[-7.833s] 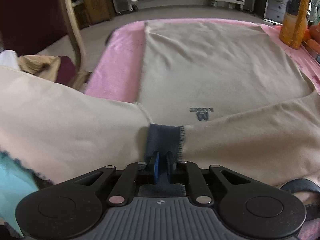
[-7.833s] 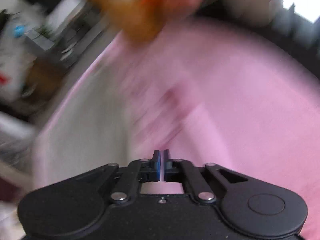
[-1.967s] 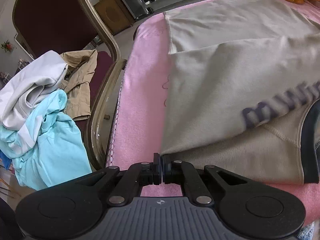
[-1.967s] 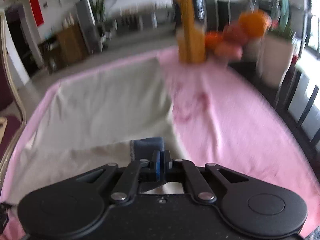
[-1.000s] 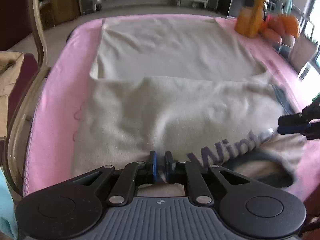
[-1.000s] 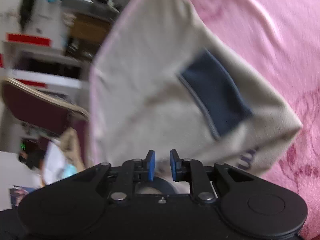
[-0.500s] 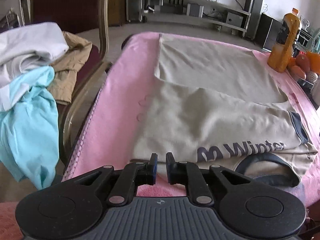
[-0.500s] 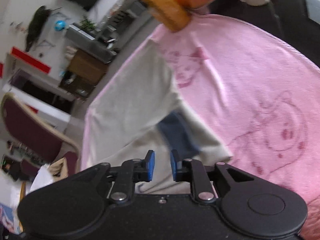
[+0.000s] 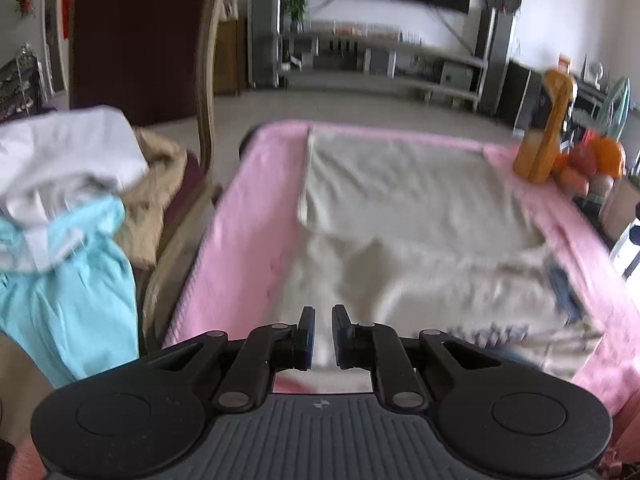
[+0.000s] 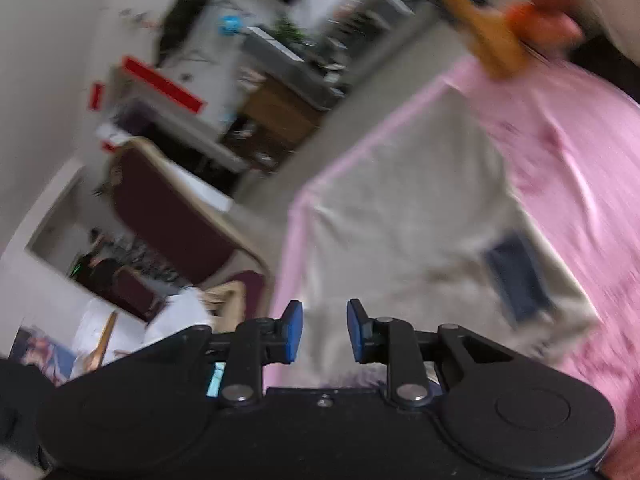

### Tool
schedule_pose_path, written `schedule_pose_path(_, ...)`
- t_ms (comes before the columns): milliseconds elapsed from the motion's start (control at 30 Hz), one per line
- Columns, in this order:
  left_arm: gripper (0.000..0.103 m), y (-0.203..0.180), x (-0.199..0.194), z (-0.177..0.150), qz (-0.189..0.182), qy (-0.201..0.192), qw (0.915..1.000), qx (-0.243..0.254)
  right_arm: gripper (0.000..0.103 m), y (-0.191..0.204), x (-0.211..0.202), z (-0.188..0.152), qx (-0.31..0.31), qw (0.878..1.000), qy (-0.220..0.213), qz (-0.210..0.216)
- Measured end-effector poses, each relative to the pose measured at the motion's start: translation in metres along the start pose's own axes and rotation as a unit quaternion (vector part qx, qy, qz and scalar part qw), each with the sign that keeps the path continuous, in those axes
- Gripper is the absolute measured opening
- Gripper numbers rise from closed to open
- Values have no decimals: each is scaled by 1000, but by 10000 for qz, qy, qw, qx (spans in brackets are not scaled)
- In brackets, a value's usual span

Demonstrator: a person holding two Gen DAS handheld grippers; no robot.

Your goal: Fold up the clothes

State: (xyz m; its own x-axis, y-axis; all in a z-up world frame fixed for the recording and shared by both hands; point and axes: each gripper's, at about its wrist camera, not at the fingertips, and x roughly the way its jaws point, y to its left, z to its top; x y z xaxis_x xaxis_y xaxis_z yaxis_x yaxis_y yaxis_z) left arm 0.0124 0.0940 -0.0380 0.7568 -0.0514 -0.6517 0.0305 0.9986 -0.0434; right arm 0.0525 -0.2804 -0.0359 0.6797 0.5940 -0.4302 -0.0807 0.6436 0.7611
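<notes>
While both views are motion-blurred, pink cloth (image 9: 256, 216) covers the table across frame ctr, w/ beige T-shirt (image 9: 404, 200) lying flat on it, near half folded over, navy sleeve cuff (image 9: 562, 284) at ctr-right. Chair (image 9: 144, 40) stands upper left w/ clothes pile (image 9: 68, 208) at left edge; orange bottle (image 9: 544, 136) and fruit (image 9: 596, 160) sit upper right. Left gripper (image 9: 323, 336) at bottom ctr: jaws slightly apart, empty, above shirt's near edge; right gripper (image 10: 325, 330): jaws wider apart, empty, shirt beyond.
</notes>
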Motion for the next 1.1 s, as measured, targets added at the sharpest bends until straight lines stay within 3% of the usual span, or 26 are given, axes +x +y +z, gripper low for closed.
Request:
schedule_pose_path(233, 12, 1, -24, 37, 26, -560, 9984, 8, 25, 42, 11, 25, -601, 9973, -63, 424)
schedule_pose_path(367, 12, -5, -16, 48, 102, -640, 9978, 156, 27, 46, 25, 31, -908, 9948, 47, 448)
schedule_pose_path(467, 12, -9, 1, 48, 162, -543, 9981, 233, 27, 37, 38, 32, -1159, 9929, 34, 280)
schedule_pose_path(600, 12, -11, 31, 41, 160, -273, 9990, 309, 27, 10, 60, 32, -1254, 9916, 61, -303)
schedule_pose_path(733, 12, -27, 67, 31, -196, 98, 9980, 585, 27, -34, 85, 23, -544, 9945, 696, -555)
schedule_pose_path(867, 9, -48, 105, 21, -621, 484, 9925, 936, 28, -62, 121, 5, 112, 9857, 1543, -667)
schedule_pose_path(1033, 9, -73, 144, 11, -1065, 773, 9837, 1228, 34, -63, 164, -16, 342, 9716, 2332, -211)
schedule_pose_path(1100, 12, -70, 161, 11, -883, 793, 9860, 1169, 34, -69, 176, -19, 497, 9664, 2516, -139)
